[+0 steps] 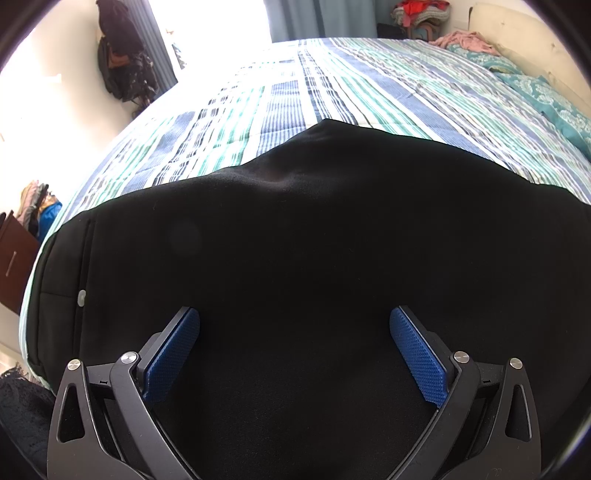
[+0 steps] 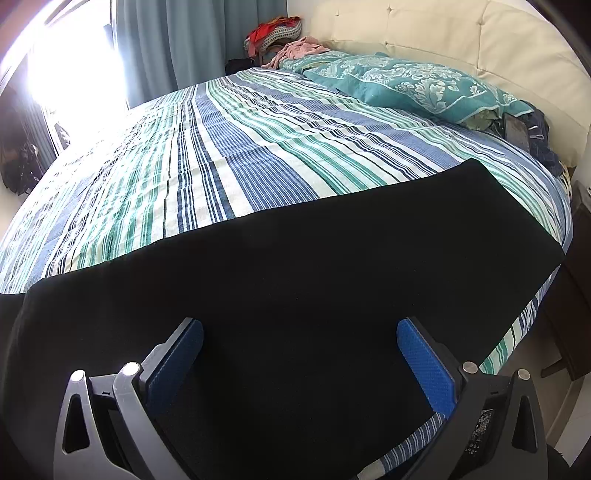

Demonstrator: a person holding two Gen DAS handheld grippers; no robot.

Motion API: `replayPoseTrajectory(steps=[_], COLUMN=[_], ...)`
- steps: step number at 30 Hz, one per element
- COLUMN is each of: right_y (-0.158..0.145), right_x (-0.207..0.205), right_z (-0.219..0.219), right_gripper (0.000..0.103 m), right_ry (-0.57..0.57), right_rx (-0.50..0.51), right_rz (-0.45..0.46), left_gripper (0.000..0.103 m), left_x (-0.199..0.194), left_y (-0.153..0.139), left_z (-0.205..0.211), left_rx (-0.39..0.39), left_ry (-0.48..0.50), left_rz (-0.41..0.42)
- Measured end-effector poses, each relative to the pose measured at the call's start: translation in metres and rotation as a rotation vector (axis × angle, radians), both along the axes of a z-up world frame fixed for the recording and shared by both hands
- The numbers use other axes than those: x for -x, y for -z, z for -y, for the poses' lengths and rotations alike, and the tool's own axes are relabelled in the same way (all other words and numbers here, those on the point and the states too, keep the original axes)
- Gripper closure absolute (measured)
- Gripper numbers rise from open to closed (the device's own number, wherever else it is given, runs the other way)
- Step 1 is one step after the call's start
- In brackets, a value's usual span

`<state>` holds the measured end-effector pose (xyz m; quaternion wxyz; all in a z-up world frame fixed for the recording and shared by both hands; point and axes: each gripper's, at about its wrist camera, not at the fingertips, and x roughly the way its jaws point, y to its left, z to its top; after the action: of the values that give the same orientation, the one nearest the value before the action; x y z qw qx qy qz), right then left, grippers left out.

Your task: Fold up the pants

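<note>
Black pants (image 1: 295, 240) lie spread flat across the near side of a striped bed (image 1: 332, 85). The waistband end with a small silver button (image 1: 81, 297) shows at the left in the left wrist view. My left gripper (image 1: 294, 317) hovers just above the upper part of the pants, open, with nothing between its blue pads (image 1: 173, 354). In the right wrist view the pants (image 2: 314, 266) stretch to the right, their leg end near the bed's right edge. My right gripper (image 2: 300, 328) is open over the leg section, its blue pads (image 2: 424, 365) wide apart and empty.
Teal patterned pillows (image 2: 406, 88) and a cream padded headboard (image 2: 461, 33) stand at the far right. A pile of clothes (image 2: 275, 31) sits behind the bed by the blue curtains (image 2: 192, 40). Dark bags (image 1: 122, 51) hang on the left wall. A brown cabinet (image 1: 14, 258) stands by the bed's near left corner.
</note>
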<state>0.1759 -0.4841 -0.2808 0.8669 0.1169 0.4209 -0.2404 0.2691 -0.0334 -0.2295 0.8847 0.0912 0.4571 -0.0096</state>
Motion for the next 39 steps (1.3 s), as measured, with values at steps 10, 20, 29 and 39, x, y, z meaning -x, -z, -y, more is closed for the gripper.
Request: replayPoseTrajectory(steps=[10,20,29,39], right_y=[0.0002,-0.0014,-0.0008,-0.0024], right_x=[0.0001,0.0011,0.0013,0.0], right_z=[-0.0001,-0.0002,-0.0007,0.0014], right_gripper=[0.0,0.0,0.0,0.0], right_ry=[0.0,0.001,0.001,0.0], right_rx=[0.001,0.01,0.011,0.002], right_rz=[0.0,0.006,0.007,-0.005], left_gripper=[0.001,0.001,0.001,0.001], left_x=[0.0001,0.0002,0.0002,0.0007], left_y=[-0.0002,-0.0004,-0.0004,0.0003], left_z=[0.0003,0.0006,0.0006,0.0007], left_rx=[0.0,-0.001,-0.001,-0.001], left_ry=[0.0,-0.001,-0.001,-0.001], left_rz=[0.0,0.0,0.0,0.0])
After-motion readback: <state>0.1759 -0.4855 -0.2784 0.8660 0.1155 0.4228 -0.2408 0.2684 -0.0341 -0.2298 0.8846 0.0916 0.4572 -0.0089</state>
